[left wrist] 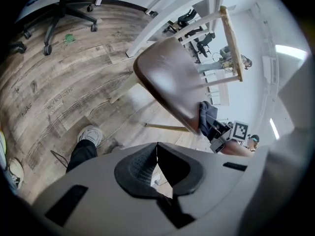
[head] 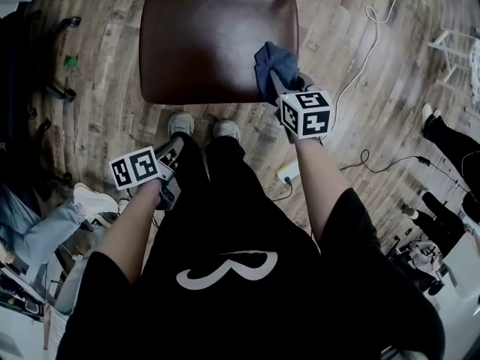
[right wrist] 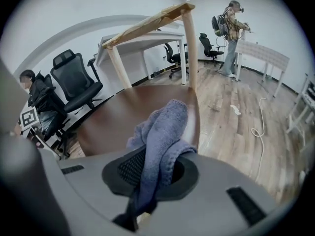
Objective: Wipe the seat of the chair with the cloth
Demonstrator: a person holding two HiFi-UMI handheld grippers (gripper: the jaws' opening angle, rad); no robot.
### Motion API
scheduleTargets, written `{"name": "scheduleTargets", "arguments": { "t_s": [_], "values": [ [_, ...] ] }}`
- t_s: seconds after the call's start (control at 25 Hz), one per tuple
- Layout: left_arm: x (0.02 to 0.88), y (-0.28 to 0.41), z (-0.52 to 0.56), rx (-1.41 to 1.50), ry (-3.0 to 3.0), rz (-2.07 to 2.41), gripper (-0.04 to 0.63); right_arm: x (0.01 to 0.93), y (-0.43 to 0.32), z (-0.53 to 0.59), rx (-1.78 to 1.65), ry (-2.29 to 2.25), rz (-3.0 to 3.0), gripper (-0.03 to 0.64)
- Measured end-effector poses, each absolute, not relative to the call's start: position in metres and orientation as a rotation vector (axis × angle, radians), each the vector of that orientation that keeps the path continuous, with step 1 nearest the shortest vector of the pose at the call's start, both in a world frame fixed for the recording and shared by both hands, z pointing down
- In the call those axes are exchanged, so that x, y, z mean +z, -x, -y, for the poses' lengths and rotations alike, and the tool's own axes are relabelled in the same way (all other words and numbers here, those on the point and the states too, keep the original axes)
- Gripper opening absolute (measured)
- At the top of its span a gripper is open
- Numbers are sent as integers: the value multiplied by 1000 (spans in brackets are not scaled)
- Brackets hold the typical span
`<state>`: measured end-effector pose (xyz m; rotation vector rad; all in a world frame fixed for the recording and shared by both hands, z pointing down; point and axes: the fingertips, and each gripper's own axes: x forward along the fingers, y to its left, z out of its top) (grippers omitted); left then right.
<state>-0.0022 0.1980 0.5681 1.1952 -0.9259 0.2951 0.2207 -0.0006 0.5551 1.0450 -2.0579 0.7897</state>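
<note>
The chair's brown seat (head: 217, 36) fills the top middle of the head view. My right gripper (head: 281, 82) is shut on a dark blue cloth (head: 270, 66), which rests at the seat's near right corner. In the right gripper view the cloth (right wrist: 160, 129) sticks out between the jaws of the right gripper (right wrist: 147, 173) and droops over the seat (right wrist: 118, 117). My left gripper (head: 172, 156) hangs low beside my left leg, away from the chair, shut on nothing. Its own view has the left gripper (left wrist: 156, 157) with pads meeting, and the seat (left wrist: 167, 77) and cloth (left wrist: 206, 116) beyond.
My shoes (head: 180, 124) stand at the seat's near edge on a wooden floor. A white cable (head: 371, 21) and a power strip (head: 287, 173) lie to the right. Black office chairs (right wrist: 76, 85), a white table (right wrist: 147, 38) and a standing person (right wrist: 231, 28) are further off.
</note>
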Motion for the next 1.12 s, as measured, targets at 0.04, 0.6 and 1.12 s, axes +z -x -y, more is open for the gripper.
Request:
{"name": "scheduleTargets", "arguments": {
  "t_s": [0.04, 0.6, 1.12],
  "values": [
    [568, -3, -197, 290, -1197, 928, 15, 555, -230, 1, 789, -1054, 2053, 51],
    [559, -45, -204, 234, -1192, 947, 15, 557, -269, 2, 846, -1099, 2036, 51],
    [443, -55, -158, 38, -1415, 915, 15, 405, -245, -64, 885, -1048, 2379, 51]
  ]
}}
